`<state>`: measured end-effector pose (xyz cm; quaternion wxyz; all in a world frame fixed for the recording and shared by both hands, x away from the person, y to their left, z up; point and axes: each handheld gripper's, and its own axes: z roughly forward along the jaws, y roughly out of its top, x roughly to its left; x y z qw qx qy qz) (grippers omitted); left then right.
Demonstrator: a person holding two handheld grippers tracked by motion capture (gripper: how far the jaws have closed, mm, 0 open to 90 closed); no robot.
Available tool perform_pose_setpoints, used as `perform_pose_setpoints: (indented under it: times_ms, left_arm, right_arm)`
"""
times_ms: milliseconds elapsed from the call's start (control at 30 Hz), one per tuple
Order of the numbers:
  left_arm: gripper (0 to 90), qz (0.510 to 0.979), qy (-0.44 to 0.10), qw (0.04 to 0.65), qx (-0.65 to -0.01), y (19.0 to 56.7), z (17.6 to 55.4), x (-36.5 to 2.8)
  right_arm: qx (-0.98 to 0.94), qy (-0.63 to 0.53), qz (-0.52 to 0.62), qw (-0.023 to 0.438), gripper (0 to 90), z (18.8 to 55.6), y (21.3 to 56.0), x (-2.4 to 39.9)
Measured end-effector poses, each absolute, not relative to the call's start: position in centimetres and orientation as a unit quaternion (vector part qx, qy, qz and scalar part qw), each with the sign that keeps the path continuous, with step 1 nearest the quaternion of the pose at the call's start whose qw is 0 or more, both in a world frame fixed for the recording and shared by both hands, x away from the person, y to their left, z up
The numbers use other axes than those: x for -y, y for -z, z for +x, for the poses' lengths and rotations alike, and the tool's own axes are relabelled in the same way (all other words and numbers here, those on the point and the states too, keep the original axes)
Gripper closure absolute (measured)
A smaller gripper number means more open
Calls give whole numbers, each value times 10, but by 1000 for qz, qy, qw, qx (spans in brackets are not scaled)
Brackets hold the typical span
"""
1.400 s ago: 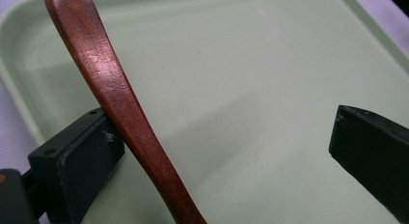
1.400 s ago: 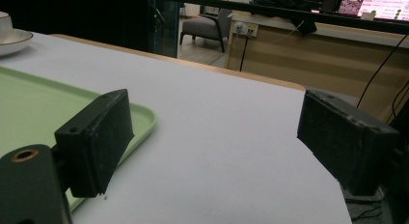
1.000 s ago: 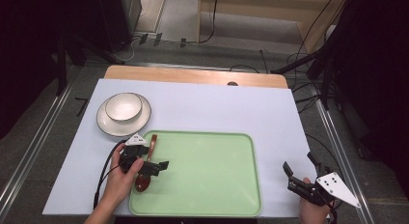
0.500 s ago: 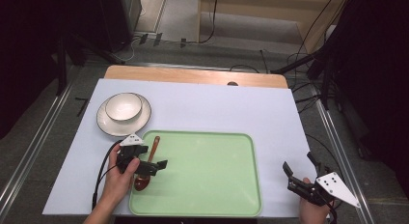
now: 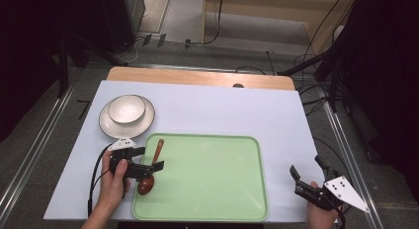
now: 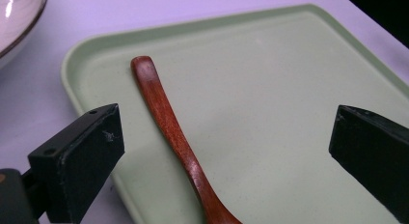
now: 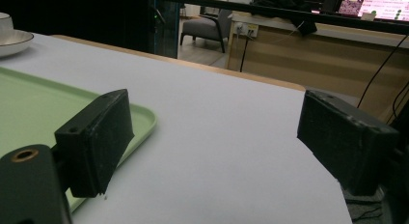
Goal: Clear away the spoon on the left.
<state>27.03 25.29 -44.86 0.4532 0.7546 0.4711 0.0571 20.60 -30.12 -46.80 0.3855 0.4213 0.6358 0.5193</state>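
On the green tray (image 5: pixel 217 189), the left gripper (image 5: pixel 148 162) gapes wide over the wooden spoon (image 6: pixel 169 127).

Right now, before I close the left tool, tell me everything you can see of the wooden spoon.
The wooden spoon is reddish-brown, glossy, seemingly lacquered wood, with a slim, gently curved handle ending in a rounded tip. It lies flat along the left side of the green tray, handle pointing away from the person, its darker bowl at the tray's near-left rim. The left tool hovers open over it, jaws either side of the handle, not touching.
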Motion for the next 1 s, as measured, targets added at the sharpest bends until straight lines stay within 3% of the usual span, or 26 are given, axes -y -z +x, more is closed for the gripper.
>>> perform_pose_setpoints:
  times_ms: [1000]
  left_arm:
    - [0, 716, -88, 513, -465, 442, 241, -301]
  right_arm:
    - [-634, -521, 423, 385, 132, 206, 468, 302]
